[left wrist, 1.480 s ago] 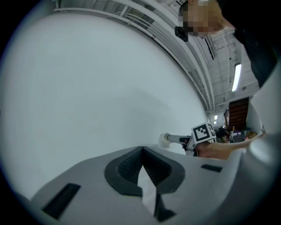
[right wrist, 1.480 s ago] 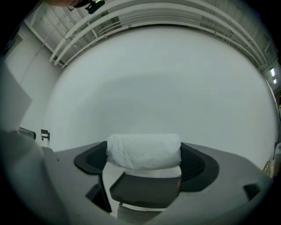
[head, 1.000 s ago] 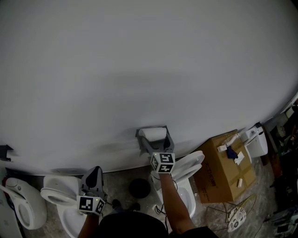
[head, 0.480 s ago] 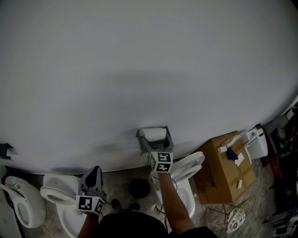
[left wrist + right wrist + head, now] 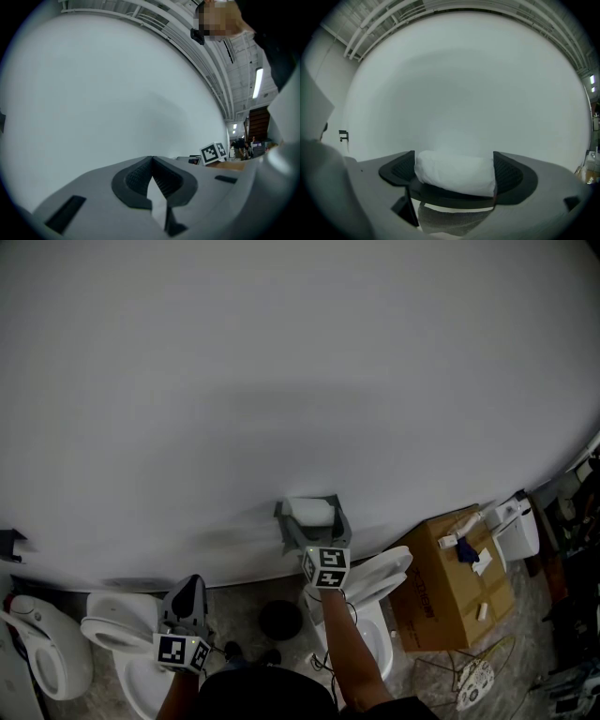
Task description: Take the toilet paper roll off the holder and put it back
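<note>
The white toilet paper roll (image 5: 454, 172) lies crosswise between my right gripper's (image 5: 454, 171) two dark pads, its ends touching both. A dark holder ledge (image 5: 454, 198) shows just under it. In the head view the roll (image 5: 312, 511) sits against the grey wall, with the right gripper (image 5: 311, 517) reaching level to it and closed on its ends. My left gripper (image 5: 189, 585) hangs low at the left, away from the roll. Its jaws (image 5: 151, 174) meet at the tips with nothing between them.
A white toilet with a raised lid (image 5: 375, 577) stands below the right arm, and another toilet (image 5: 117, 634) is under the left gripper. A cardboard box (image 5: 455, 582) sits to the right. A dark round object (image 5: 280, 619) lies on the floor. The plain grey wall (image 5: 300, 381) fills the view ahead.
</note>
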